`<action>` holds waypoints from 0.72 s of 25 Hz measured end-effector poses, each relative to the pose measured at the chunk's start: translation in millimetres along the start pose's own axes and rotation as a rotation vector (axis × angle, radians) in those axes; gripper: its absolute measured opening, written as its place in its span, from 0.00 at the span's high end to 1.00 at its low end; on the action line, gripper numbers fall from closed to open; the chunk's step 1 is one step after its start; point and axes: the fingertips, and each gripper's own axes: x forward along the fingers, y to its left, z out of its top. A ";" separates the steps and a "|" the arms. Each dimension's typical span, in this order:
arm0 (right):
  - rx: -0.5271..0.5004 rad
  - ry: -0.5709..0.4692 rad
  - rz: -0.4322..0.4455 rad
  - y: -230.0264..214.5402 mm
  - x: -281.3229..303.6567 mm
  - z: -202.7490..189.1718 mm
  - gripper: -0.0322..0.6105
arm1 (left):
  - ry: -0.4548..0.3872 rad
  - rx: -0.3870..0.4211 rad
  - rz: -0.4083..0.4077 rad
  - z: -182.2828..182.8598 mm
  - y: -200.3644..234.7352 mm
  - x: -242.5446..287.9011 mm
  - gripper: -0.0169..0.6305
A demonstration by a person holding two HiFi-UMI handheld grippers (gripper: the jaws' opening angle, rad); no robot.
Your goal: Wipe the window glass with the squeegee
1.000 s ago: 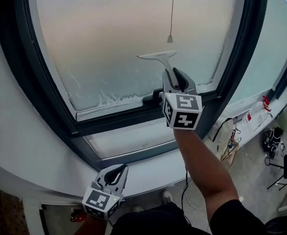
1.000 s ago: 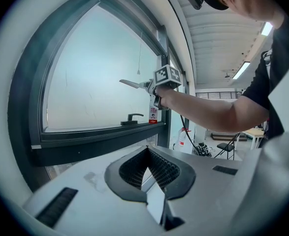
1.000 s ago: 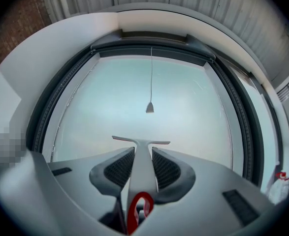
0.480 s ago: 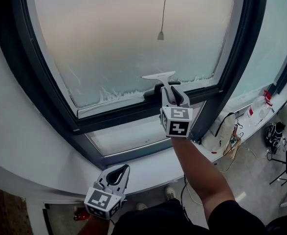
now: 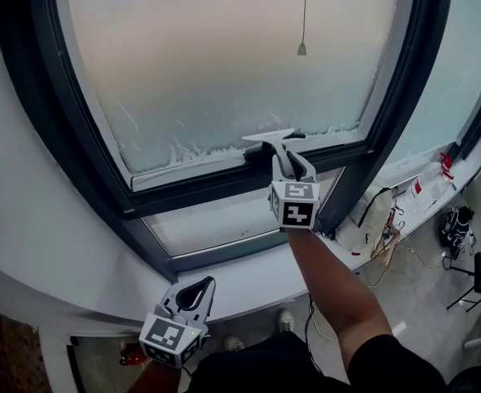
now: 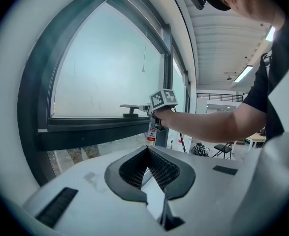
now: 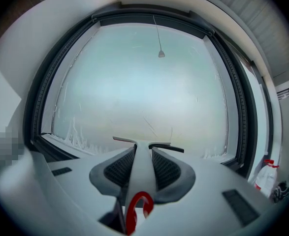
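My right gripper (image 5: 288, 159) is pinching the handle of the squeegee (image 5: 270, 137), both pads pressed flat against its sides. In the right gripper view the grey handle runs straight up between the jaws of the right gripper (image 7: 143, 154), and the squeegee (image 7: 136, 168) has a red loop at its near end. Its blade sits level at the very bottom of the upper window glass (image 5: 232, 56), just above the dark window frame (image 5: 224, 182), roughly at mid-width of the pane. I cannot tell whether the rubber edge is actually touching the glass. White streaky residue (image 5: 195, 150) lines the lower edge of the pane to the left of the blade, and more shows toward the right corner. A thin pull cord (image 5: 303, 23) with a small weight hangs in front of the glass, above and slightly right of the squeegee.

My left gripper (image 5: 196, 285) hangs low, well apart from the window, below the white sill (image 5: 240, 281). Its jaws are pressed together at the tips with nothing between them; the left gripper view shows only the sill and frame past the left gripper (image 6: 146, 156). From there I also see the squeegee (image 6: 131, 107) and the right gripper (image 6: 147, 107) held out on an outstretched forearm (image 6: 203, 124). A white spray bottle (image 5: 420, 193) with a red top stands on the ledge far right
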 end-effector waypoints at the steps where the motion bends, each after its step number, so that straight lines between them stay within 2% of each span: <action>1: -0.004 0.001 0.003 1.1 -0.5 1.4 0.79 | -0.001 -0.003 0.000 0.9 0.0 -1.0 0.97; 9: -0.018 -0.054 0.045 1.0 -21.1 27.3 0.79 | -0.063 -0.015 0.005 2.5 -6.8 0.0 0.97; 14: 0.024 -0.186 0.219 10.2 -74.7 50.9 0.79 | -0.079 -0.033 0.035 4.0 -18.5 0.2 0.97; 18: 0.044 -0.196 0.351 8.8 -144.1 34.6 0.79 | -0.075 -0.057 0.071 -1.6 -30.5 3.3 0.97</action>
